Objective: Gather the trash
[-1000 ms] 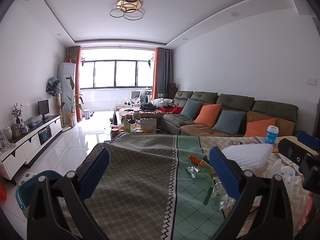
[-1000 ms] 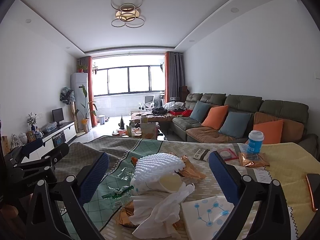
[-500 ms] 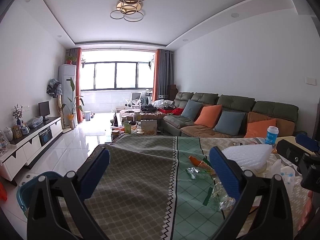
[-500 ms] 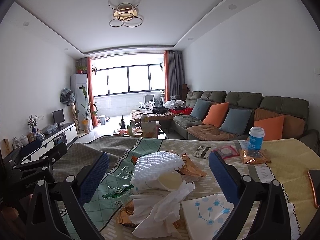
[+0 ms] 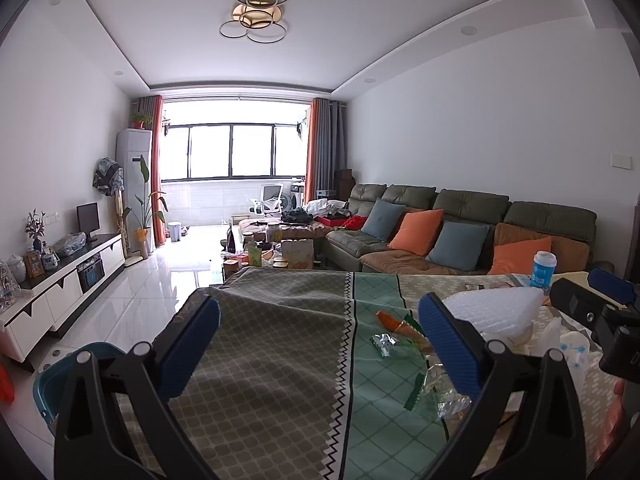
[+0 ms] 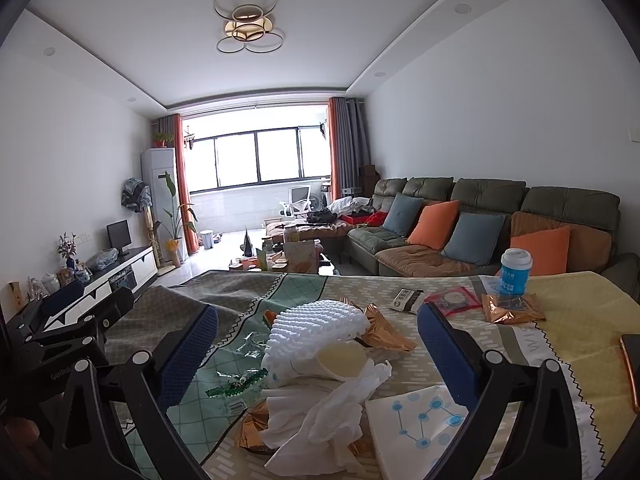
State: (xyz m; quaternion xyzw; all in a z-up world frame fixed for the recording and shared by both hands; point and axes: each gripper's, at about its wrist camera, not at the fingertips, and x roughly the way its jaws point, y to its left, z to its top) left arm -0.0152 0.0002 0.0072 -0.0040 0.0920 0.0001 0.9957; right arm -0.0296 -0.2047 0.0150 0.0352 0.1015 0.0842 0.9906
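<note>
Right gripper (image 6: 318,350), blue-padded jaws spread wide and holding nothing, above the trash heap on the patterned tablecloth (image 6: 560,320). Between its fingers lie a white foam fruit net (image 6: 316,328), a cream paper cup on its side (image 6: 340,358) and crumpled white tissue (image 6: 324,420); copper foil wrappers (image 6: 386,330) show just behind the net, clear green-edged plastic wrappers (image 6: 236,380) to the left, a white napkin with blue dot print (image 6: 420,428) to the near right. Farther right stand a blue bottle with white cap (image 6: 515,272), a red-edged packet (image 6: 452,300) and another copper foil pouch (image 6: 512,308).

Left gripper (image 5: 320,340), jaws likewise wide and empty, over the grey-green part of the cloth; the trash lies to its right. A teal bin (image 5: 52,376) sits at lower left, off the table's edge. Green sofa with orange and blue cushions (image 5: 460,232) beyond.
</note>
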